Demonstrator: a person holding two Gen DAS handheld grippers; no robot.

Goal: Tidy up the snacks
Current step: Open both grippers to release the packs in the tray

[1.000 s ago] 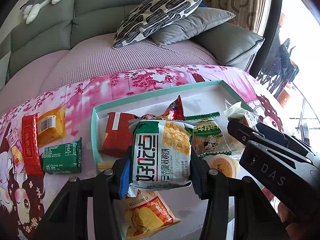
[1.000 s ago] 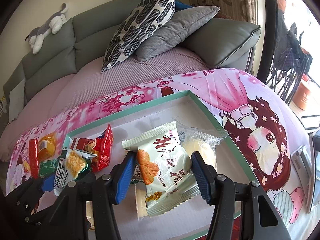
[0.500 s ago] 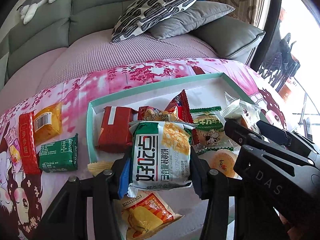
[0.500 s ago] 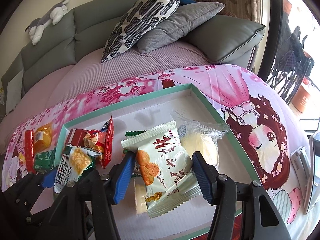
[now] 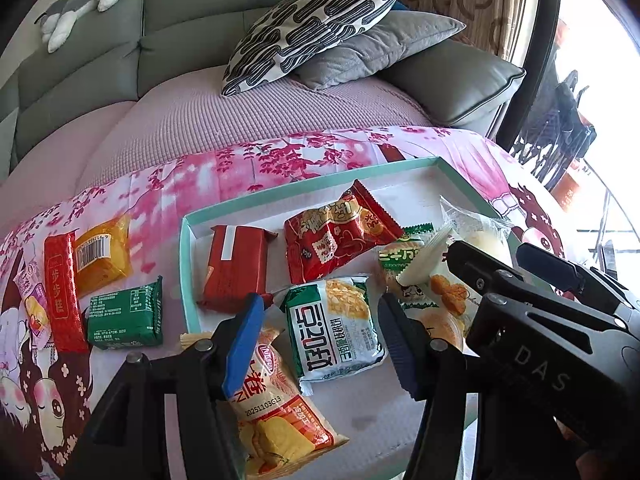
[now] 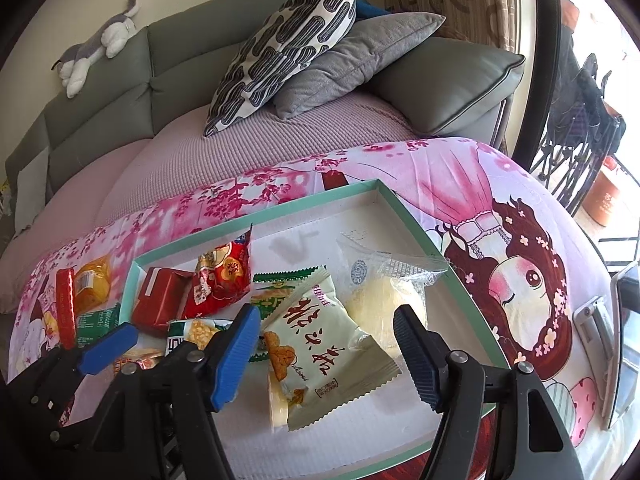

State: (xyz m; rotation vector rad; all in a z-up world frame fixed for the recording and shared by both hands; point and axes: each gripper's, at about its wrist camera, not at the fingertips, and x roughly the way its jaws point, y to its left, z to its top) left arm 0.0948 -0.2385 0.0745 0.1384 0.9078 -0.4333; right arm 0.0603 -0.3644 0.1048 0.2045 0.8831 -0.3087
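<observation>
A teal-rimmed white tray [image 5: 312, 182] [image 6: 256, 220] lies on a pink cartoon cloth. My left gripper [image 5: 320, 340] hovers low over its near side, jaws opening. A green-and-white packet [image 5: 334, 336] lies flat in the tray between the blue pads [image 5: 244, 344], which stand clear of it. My right gripper [image 6: 324, 354] is also opening. A pale green packet with red characters [image 6: 324, 344] rests in the tray between its pads [image 6: 412, 352], untouched. A red packet [image 5: 236, 264], a red crinkled bag [image 5: 340, 236] and an orange bag [image 5: 276, 412] also lie in the tray.
Left of the tray on the cloth lie a green packet [image 5: 126, 318], a red bar [image 5: 60, 292] and a yellow packet [image 5: 102, 256]. A clear-wrapped bun [image 6: 384, 292] sits by the tray's right rim. A phone-like device [image 6: 620, 340] lies far right. Behind stands a sofa with pillows [image 6: 280, 48].
Both grippers have opened. The green-and-white packet left the left pads and the pale green packet left the right pads; both now lie in the tray.
</observation>
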